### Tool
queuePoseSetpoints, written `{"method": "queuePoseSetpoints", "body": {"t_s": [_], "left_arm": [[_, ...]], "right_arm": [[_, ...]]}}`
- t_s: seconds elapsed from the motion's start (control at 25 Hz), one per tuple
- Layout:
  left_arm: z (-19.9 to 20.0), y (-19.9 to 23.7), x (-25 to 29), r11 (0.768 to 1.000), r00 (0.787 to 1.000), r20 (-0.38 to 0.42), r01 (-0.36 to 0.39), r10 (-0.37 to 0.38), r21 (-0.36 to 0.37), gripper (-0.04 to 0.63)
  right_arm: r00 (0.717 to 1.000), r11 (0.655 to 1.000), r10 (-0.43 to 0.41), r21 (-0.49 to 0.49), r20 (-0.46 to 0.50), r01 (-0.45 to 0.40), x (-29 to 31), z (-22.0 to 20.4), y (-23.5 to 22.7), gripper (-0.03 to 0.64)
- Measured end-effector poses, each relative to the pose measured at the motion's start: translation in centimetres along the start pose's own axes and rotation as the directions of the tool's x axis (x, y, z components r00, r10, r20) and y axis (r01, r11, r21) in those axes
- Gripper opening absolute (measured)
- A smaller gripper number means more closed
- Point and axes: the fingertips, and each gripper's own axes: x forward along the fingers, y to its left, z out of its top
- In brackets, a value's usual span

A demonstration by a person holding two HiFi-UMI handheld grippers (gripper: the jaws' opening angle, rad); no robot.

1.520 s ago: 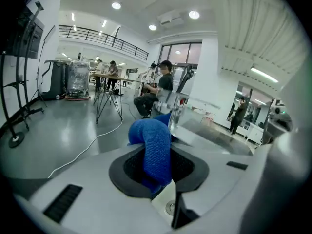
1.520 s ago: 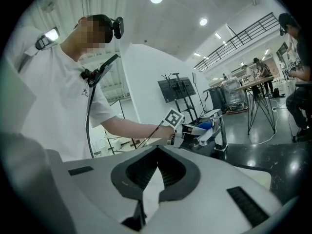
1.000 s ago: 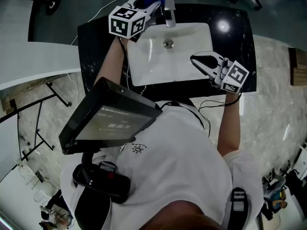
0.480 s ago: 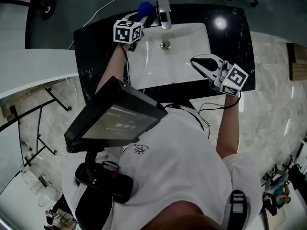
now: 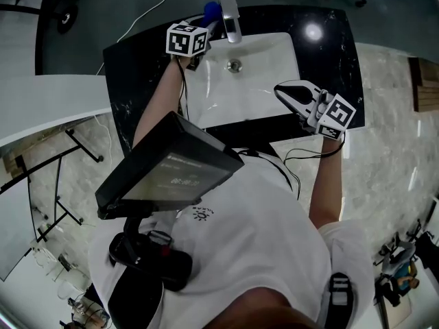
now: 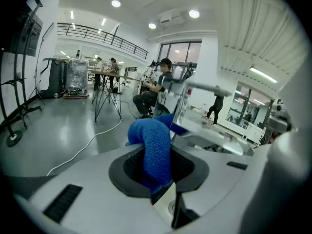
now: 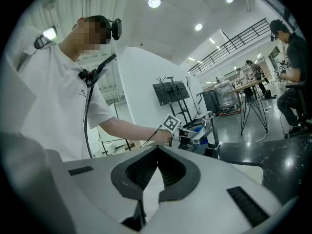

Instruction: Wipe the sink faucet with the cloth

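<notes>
A blue cloth (image 5: 211,9) is clamped in my left gripper (image 5: 204,23) at the back left of the white sink (image 5: 271,60), just left of the chrome faucet (image 5: 229,12). In the left gripper view the cloth (image 6: 155,150) stands up between the jaws of the left gripper (image 6: 158,177), and the faucet (image 6: 195,104) rises right behind it. Whether cloth and faucet touch I cannot tell. My right gripper (image 5: 280,88) hovers over the sink's front right corner, shut and empty. Its own view shows the right gripper (image 7: 157,152) with pads together, the faucet (image 7: 210,126) far ahead.
The sink is set in a black counter (image 5: 137,67) with a marble floor around it. A dark screen (image 5: 171,170) on the person's chest rig hides the counter's front left. A drain (image 5: 234,66) sits at the basin's middle. Other people work far off in the room.
My left gripper has come down with the blue cloth, from above the faucet's top to beside its left side. The right gripper has stayed where it was.
</notes>
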Motion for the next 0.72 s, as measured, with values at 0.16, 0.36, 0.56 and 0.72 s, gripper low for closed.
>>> {"method": "queuePoseSetpoints", "body": {"t_s": [0.16, 0.36, 0.56, 0.72], "left_arm": [[4.8, -1.2, -2.3, 1.0, 0.991, 0.133, 0.023, -0.024, 0.014, 0.074], [10.5, -2.9, -5.6, 0.997, 0.959, 0.278, 0.032, -0.051, 0.074, 0.074], [10.9, -0.9, -7.6, 0.999, 0.943, 0.331, -0.032, 0.017, 0.039, 0.074], [6.1, 1.9, -6.1, 0.994, 0.969, 0.225, -0.107, 0.102, 0.008, 0.074]], "right_arm": [[1.0, 1.0, 0.022, -0.006, 0.002, -0.022, 0.6, -0.2, 0.0, 0.003], [0.999, 0.999, 0.044, -0.018, -0.001, -0.044, 1.2, 0.0, -0.1, 0.003], [0.999, 0.999, 0.031, -0.023, 0.019, -0.03, 0.5, 0.7, -0.4, 0.003], [1.0, 1.0, 0.013, -0.015, 0.017, -0.013, -0.2, 0.5, -0.6, 0.003]]}}
